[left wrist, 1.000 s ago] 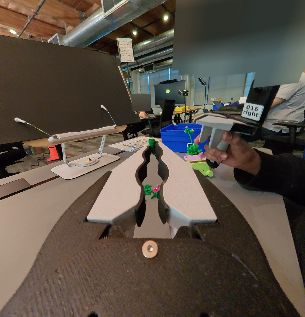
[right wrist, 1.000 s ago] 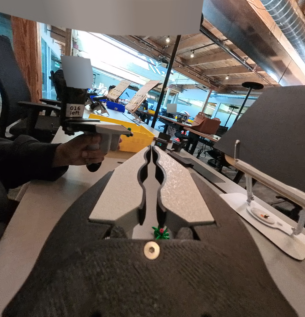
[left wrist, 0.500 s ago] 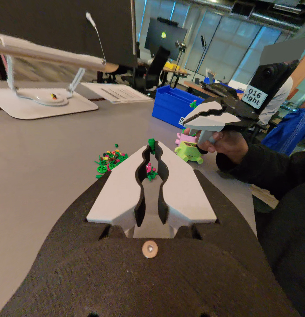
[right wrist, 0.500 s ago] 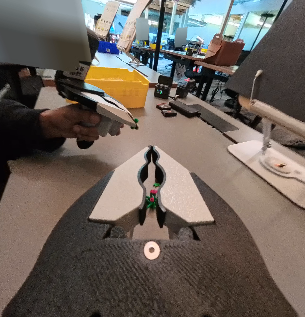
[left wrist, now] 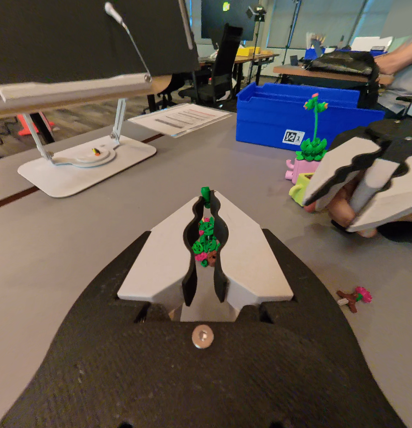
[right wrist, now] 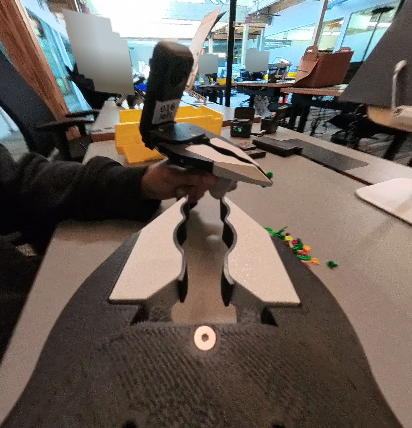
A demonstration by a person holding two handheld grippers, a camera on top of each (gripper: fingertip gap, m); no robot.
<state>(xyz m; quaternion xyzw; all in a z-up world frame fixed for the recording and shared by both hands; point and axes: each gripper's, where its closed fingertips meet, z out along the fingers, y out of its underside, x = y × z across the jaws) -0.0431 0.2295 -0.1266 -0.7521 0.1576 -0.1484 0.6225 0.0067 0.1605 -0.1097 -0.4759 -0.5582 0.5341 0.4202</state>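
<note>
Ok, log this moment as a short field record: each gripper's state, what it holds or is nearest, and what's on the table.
left gripper: shut on small green piece, held at the fingertips
right gripper: open, empty
below left gripper: pile of small green and pink pieces
near right gripper: pink pot with green plant, lime pot
loose: brown twig with pink flower
behind: blue bin, yellow bin
surface: grey table

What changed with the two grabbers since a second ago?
The right gripper opened its jaws; they were shut before. Both grippers tipped down toward the grey table and its pile of small bricks. The left gripper stays shut on the small green piece.
</note>
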